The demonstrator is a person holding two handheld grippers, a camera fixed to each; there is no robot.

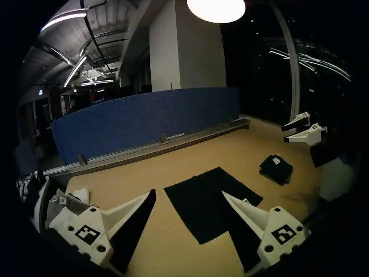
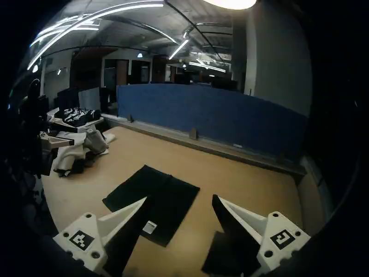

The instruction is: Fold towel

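Left gripper view — left gripper (image 1: 189, 191) & right gripper (image 1: 284, 134) spread, empty; folded towel (image 1: 276, 168) nr flat towel (image 1: 203, 203)

The left gripper (image 1: 188, 192) had 2 white wedge-shaped fingers (image 1: 124, 210) tapering to points, w/ black inner faces. Each carried a square b/w marker near the base & small round holes beside it. The right gripper (image 2: 180, 197) had the same build: white shells, black insides, 1 marker per finger.

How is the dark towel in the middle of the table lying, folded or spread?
Spread: the dark towel lies flat and wide on the table, not bundled up.
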